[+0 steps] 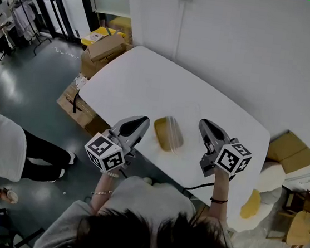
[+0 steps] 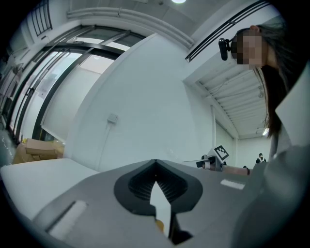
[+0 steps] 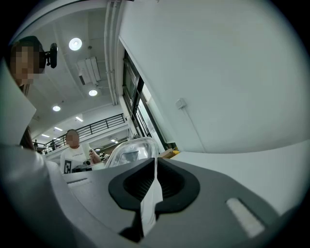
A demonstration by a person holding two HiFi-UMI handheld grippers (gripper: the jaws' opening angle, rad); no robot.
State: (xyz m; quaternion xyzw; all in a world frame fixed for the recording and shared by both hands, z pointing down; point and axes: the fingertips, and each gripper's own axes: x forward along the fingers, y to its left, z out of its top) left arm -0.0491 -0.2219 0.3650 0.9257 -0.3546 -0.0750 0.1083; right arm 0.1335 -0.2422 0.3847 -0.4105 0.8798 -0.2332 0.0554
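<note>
In the head view, my left gripper (image 1: 143, 120) and right gripper (image 1: 204, 124) hang above the white table (image 1: 149, 80), and the clear container (image 1: 168, 133) (something yellow inside) lies between them. In the left gripper view my fingers are closed together, holding nothing. In the right gripper view they are closed too, with the container just beyond the tips.

No text, label, brand or number can be read in any view.

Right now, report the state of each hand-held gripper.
Left hand-held gripper: closed, holding nothing.
Right hand-held gripper: closed, holding nothing.
</note>
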